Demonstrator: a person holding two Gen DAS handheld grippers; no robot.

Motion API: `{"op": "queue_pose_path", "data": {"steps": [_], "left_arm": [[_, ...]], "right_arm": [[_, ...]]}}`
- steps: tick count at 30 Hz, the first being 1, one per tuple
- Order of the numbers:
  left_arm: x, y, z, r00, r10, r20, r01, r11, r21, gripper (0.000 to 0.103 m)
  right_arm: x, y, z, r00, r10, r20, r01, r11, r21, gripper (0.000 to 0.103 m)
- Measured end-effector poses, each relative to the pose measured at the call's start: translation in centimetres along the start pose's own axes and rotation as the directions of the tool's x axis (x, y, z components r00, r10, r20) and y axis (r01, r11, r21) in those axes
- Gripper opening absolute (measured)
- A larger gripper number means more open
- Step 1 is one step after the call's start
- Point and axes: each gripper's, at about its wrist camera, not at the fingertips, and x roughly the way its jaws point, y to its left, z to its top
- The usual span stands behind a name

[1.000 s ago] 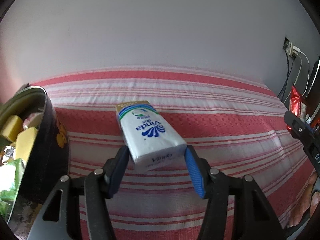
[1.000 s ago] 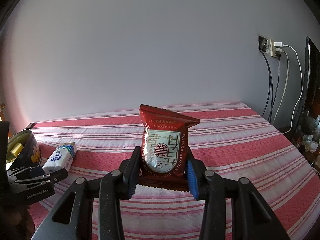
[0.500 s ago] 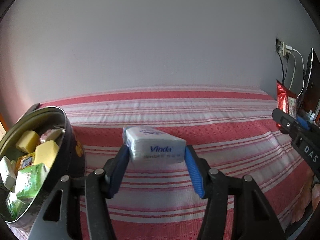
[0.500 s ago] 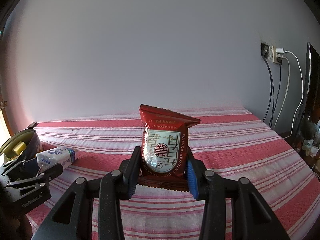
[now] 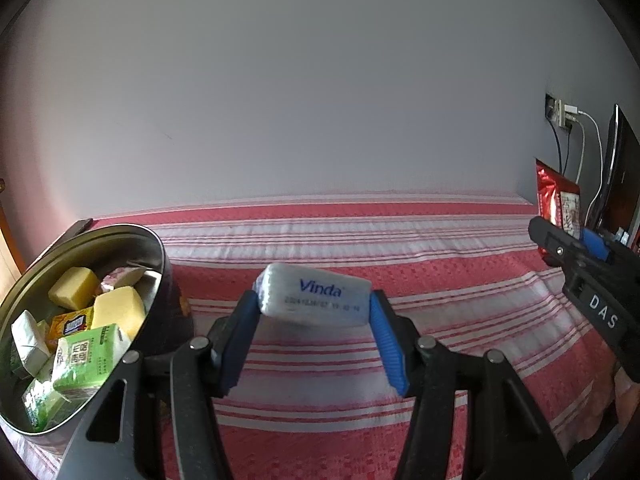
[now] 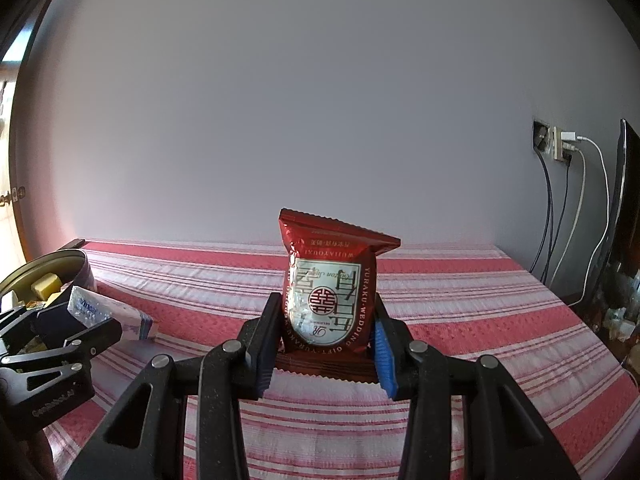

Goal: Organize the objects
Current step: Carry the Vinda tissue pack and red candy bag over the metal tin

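Above the striped bed [image 5: 440, 280], my left tool [image 5: 314, 312] clamped the tissue pack [image 5: 316, 300]; my right tool [image 6: 324, 344] pinched the red snack bag [image 6: 328, 300]. The soft pack risked slipping short of the full tin [image 5: 156, 248].

**Soft daylight, heavy fisheye curve**

We see both views evenly lit by soft, diffuse daylight, neither dim nor harsh. In the right wrist view a bright patch at the far left edge [image 6: 8, 216] is blown out, and a warm pink cast spreads from that side over the plain wall [image 6: 320, 100]. Shadows are faint. A dull sheen lies on the inner rim of the round tin [image 5: 154, 264], and small glints show on the red foil packet [image 6: 328, 300]. Both pictures bend strongly outward, with black vignette filling the corners; the striped cloth [image 5: 400, 240] bows along its far edge. The small print on the white tissue pack [image 5: 316, 300] is slightly soft.
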Motion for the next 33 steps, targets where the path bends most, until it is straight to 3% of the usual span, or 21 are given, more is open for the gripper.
{"op": "queue_pose_path", "data": {"steps": [17, 33], "left_arm": [[-2.2, 1.7, -0.8, 0.998, 0.017, 0.056, -0.016, 1.000, -0.013, 0.055], [-3.9, 4.5, -1.3, 0.996, 0.027, 0.085, -0.023, 0.999, -0.048, 0.055]], "right_arm": [[-1.9, 2.4, -0.4, 0.998, 0.025, 0.051, -0.025, 1.000, -0.015, 0.044], [-1.9, 8.0, -0.3, 0.993, 0.103, 0.052, -0.098, 0.990, -0.102, 0.044]]}}
